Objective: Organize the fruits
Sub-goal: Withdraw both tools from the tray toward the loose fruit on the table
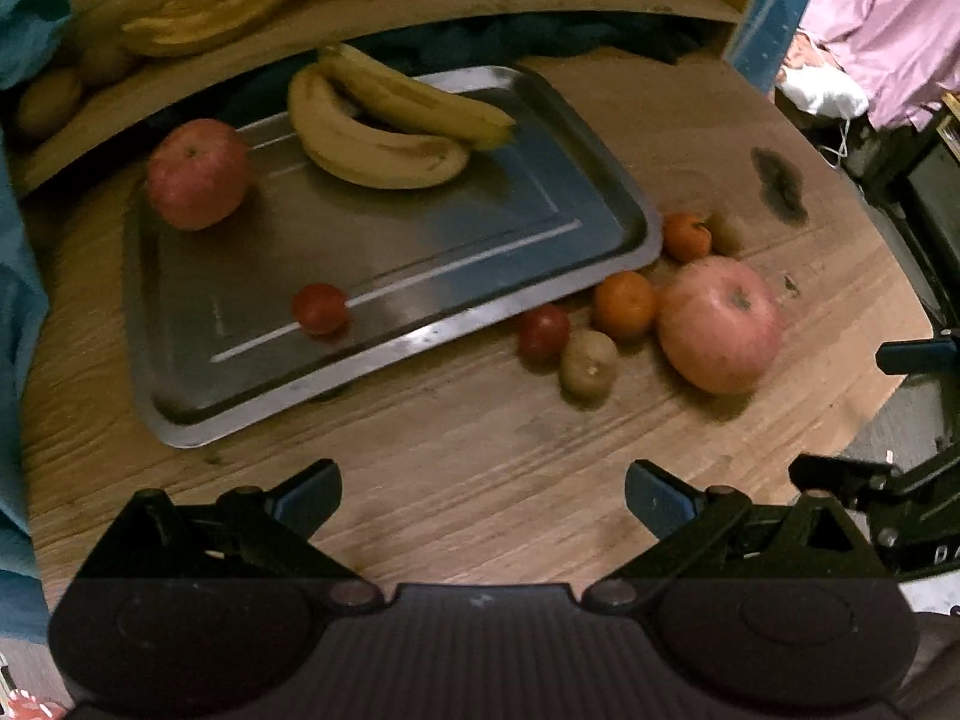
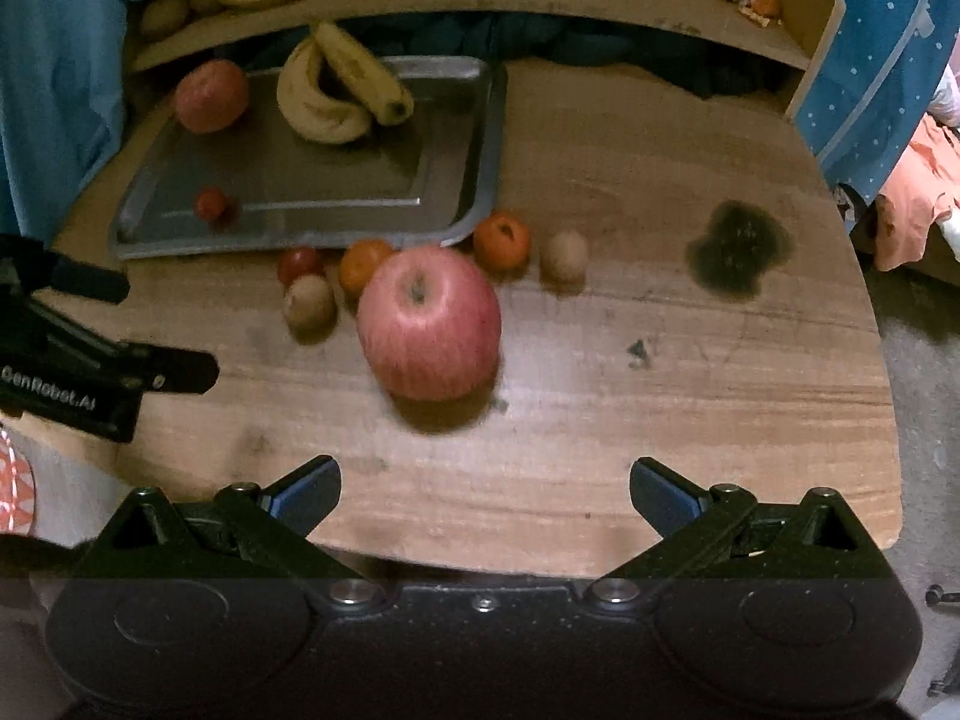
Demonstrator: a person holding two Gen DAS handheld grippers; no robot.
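Wooden table (image 2: 660, 420), dark stain (image 2: 738, 252) toward its far right. Metal tray (image 1: 540, 294) sits on the table's far left part. On the tray: two bananas (image 1: 384, 120) at the back, touching one another; a red apple (image 1: 198, 174) at the back left corner; a small tomato (image 1: 319, 308) near the front edge, apart from the rest. Loose fruit lies on the table just beside the tray's near right corner: a second tomato (image 1: 543, 331), a kiwi (image 1: 589, 367), an orange (image 1: 624, 305), a large pink apple (image 1: 717, 324), another orange (image 1: 687, 236) and a second kiwi (image 1: 727, 232) behind it. From the right wrist view the pink apple (image 2: 429, 321) is nearest to the camera, the smaller fruit clustered behind and left of it; the second kiwi (image 2: 564, 256) stands a little apart to the right. Left gripper (image 1: 483, 495) hovers above bare table in front of the tray, jaws spread wide, nothing between them. Right gripper (image 2: 485, 495) hovers over the table's near edge, in front of the pink apple, jaws likewise spread and empty. Shelf (image 2: 600, 6) behind the table carries more fruit, blurred. Blue cloth (image 2: 54, 60) hangs at left.
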